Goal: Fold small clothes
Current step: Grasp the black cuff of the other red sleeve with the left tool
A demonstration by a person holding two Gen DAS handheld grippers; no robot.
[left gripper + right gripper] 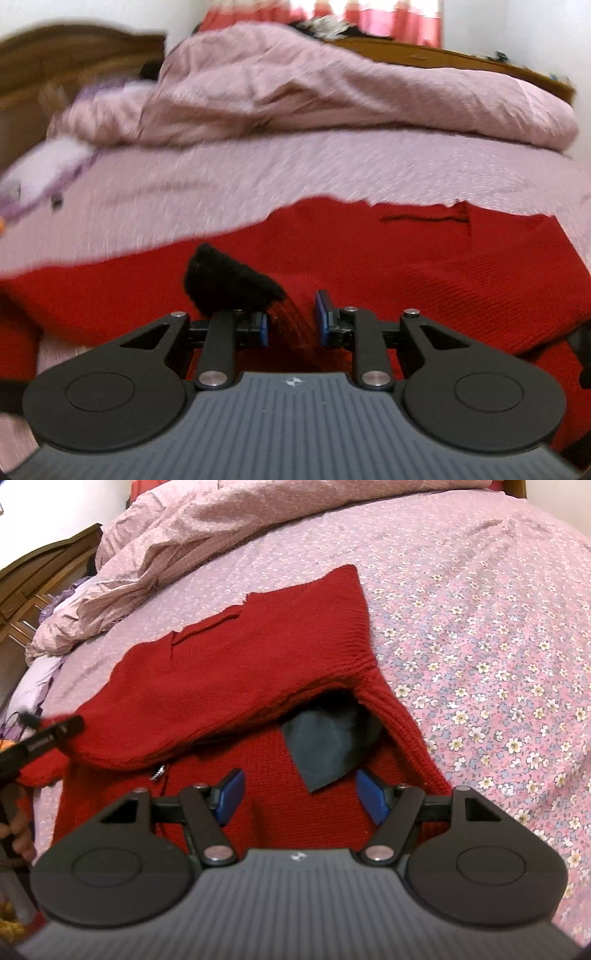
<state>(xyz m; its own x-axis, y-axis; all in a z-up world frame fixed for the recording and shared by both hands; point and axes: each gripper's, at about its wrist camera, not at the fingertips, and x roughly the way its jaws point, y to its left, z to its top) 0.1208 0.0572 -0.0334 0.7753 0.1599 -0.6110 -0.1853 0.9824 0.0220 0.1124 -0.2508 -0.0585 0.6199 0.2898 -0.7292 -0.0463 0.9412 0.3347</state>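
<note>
Right, red knit sweater [236, 657] lies spread on the bed [480, 627], on a pink floral sheet, partly folded over itself so an upper layer drapes across the lower one. Dark grey-black lining or tag piece [328, 738] pokes out from under that fold.

Left tool [291, 321]: jaws narrow, a fold of the red knit runs up between the blue pads [323, 317]. Pads look close on it, slight gap visible on one side, so a firm clamp can't be confirmed. A black fuzzy bit [229, 277] sits just beyond the left finger. View is motion-blurred.

Right tool [301, 794]: jaws well apart, nothing gripped. It hangs over the lower sweater layer, with the corner of the dark piece lying between the two blue pads [232, 790] but not touched.

Crumpled pink duvet [332, 92] heaped at the far side of the bed, well apart from the sweater. Wooden headboard [55, 55] behind. In the right wrist view the left tool shows only as a dark bar at the left edge.
</note>
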